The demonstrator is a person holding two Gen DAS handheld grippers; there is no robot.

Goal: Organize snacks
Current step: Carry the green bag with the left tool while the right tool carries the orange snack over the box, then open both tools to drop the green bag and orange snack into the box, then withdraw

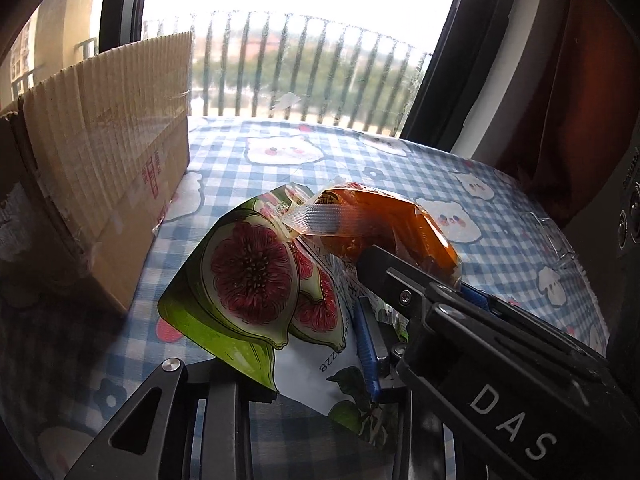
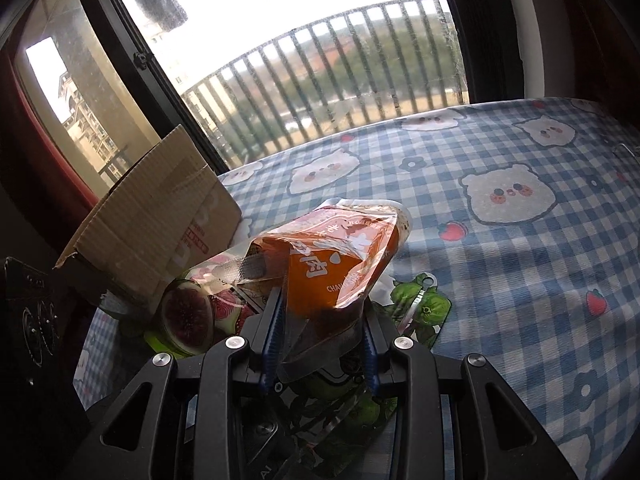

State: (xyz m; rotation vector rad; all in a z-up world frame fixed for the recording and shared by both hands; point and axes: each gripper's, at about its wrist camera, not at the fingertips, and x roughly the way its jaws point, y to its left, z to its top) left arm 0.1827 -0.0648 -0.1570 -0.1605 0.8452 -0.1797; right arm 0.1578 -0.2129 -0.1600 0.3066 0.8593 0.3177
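Checked worktop (image 2: 520, 280) by window w/ railing; two snack bags near cardboard box (image 1: 112, 160).
R tongs (image 2: 320, 340) pinch orange pouch (image 2: 340, 264), print "CHANG" legible only in R view; L view shows fig bag (image 1: 248, 272) between L tongs (image 1: 280, 356), jaws slightly apart, and "DAS" on R tongs' body.

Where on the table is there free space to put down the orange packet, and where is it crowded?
Free: the blue checked tablecloth to the right of the orange plastic snack packet, toward the window railing. A narrower strip lies behind the packets, beside the brown cardboard box. Crowded: near the box, where the green fig-print pouch and both grippers meet.
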